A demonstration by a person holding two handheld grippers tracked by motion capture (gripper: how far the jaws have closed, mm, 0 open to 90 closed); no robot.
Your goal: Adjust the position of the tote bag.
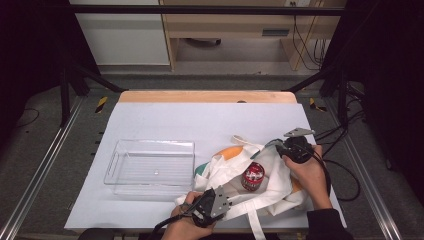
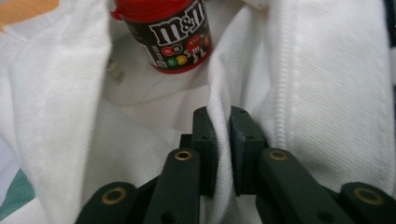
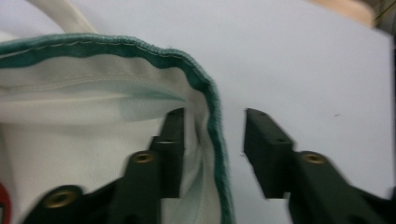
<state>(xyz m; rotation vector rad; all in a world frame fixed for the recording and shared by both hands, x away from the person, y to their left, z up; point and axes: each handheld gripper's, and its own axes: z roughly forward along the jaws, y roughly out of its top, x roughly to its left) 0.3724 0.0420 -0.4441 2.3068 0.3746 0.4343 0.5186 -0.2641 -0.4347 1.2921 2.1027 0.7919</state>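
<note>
A white tote bag [image 1: 272,192] with orange and green print lies open on the table at the front right. Inside it stands a small M&M's can [image 1: 253,176] with a red lid, also seen in the left gripper view as the can [image 2: 166,32]. My left gripper [image 1: 231,201] is at the bag's near rim; its jaws [image 2: 223,126] pinch a fold of white bag cloth [image 2: 327,93]. My right gripper [image 1: 275,145] is at the bag's far right rim. Its jaws [image 3: 215,126] stand apart with the green-edged bag hem [image 3: 212,98] between them, the right jaw clear of it.
An empty clear plastic bin [image 1: 116,160] sits left of the bag on the white table cover [image 1: 200,120]. A wooden table edge [image 1: 207,96] runs along the back. The bag's straps trail over the front edge.
</note>
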